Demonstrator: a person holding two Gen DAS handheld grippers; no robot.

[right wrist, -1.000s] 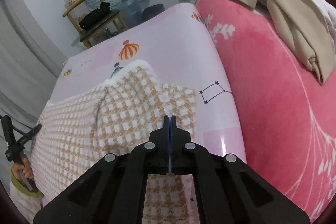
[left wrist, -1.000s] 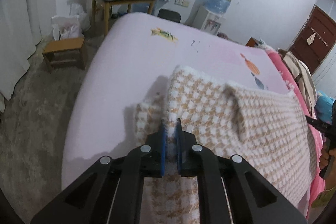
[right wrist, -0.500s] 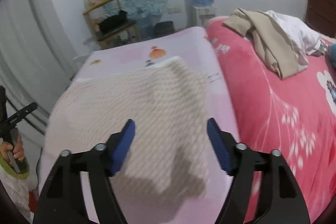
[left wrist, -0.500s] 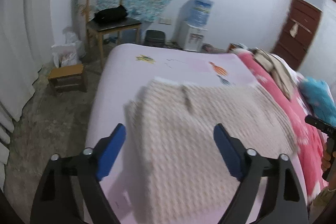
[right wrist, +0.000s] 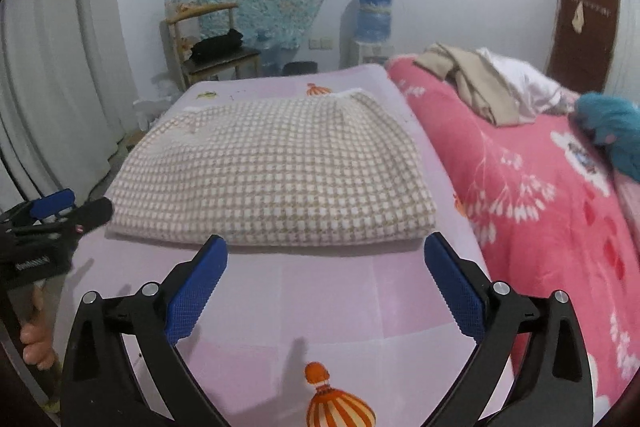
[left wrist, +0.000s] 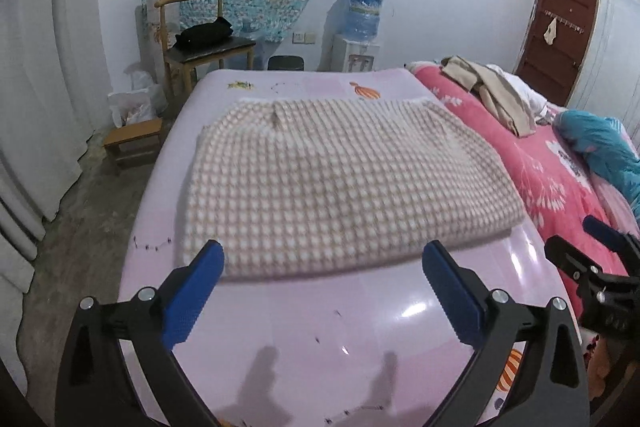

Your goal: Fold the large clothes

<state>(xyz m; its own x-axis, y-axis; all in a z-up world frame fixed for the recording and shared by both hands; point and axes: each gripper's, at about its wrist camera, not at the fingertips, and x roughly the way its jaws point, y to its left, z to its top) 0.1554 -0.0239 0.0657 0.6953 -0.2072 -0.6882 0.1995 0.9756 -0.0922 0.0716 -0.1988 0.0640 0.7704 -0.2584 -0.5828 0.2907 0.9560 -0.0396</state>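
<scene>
Both grippers hang over the near end of the sheet [left wrist: 280, 327], tilted downward. Left gripper [left wrist: 322, 291] and right gripper [right wrist: 326, 281]: jaws opening, nothing between them. The person's hands are mostly cut off. The folded checked garment [right wrist: 272, 175] lies flat mid-sheet, slightly blurred.

Black forked frames on left gripper [left wrist: 323, 287] and right gripper [right wrist: 326, 281], silver screws at pivots, ribbed blue pads [right wrist: 192, 291] nearest the checked garment [right wrist: 276, 171], white lettering on left body.
</scene>
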